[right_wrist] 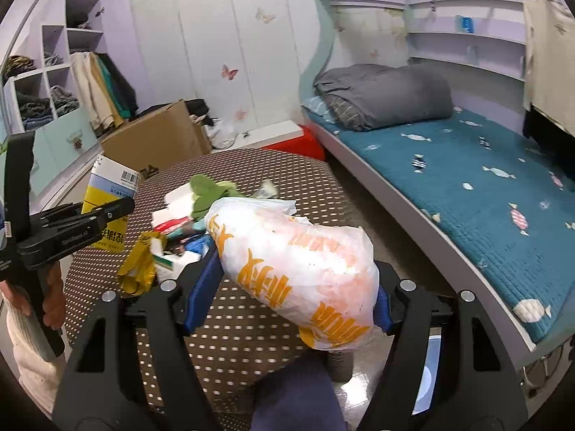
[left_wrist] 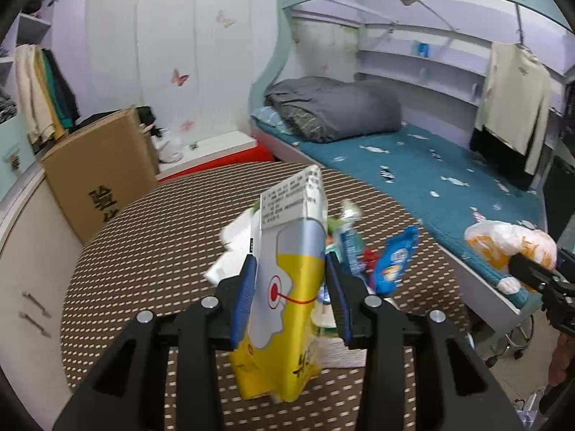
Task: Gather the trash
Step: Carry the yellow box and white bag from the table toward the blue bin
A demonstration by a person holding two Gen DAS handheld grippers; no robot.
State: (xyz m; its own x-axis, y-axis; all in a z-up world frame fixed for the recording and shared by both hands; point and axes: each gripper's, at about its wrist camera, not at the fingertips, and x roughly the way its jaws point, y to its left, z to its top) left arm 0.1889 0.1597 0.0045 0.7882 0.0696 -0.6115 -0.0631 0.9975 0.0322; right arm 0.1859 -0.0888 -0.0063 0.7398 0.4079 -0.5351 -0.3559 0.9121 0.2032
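- Bed (right_wrist: 467, 179) w/ teal candy-print cover along my right side; grey folded duvet (right_wrist: 384, 95) at its far end.
- Round surface (left_wrist: 143, 251), brown w/ pale dots, in front of me; both tools are above it.
- Cardboard box (left_wrist: 97, 168) stands beyond the surface's far left edge, against the cupboards.
- My right tool (right_wrist: 291, 287) has a white plastic bag (right_wrist: 298, 265) w/ orange print pinched between its blue pads, jaws set wide around it. Bag looks stuffed and is held clear of the surface. From the left cam it shows at the far right, over the bed edge.
- My left tool (left_wrist: 291, 294) is clamped on a yellow/white carton (left_wrist: 287, 287), roughly mid-opening, pads pressing both sides. Carton is lifted off the surface, top leaning away from the cam; barcode panel visible from the right cam.
- Trash pile (right_wrist: 187, 222) left on the surface centre: green cloth-like lump (right_wrist: 208, 192), white paper bits, a crumpled yellow wrapper (right_wrist: 138, 265) nearest my right tool.
- Blue snack wrapper (left_wrist: 395, 258) sits just right of the carton in the left cam; blurred, so prob. lying in the pile, can't confirm.
- A hand (right_wrist: 50, 298) w/ a white sleeve grips the left tool's handle.
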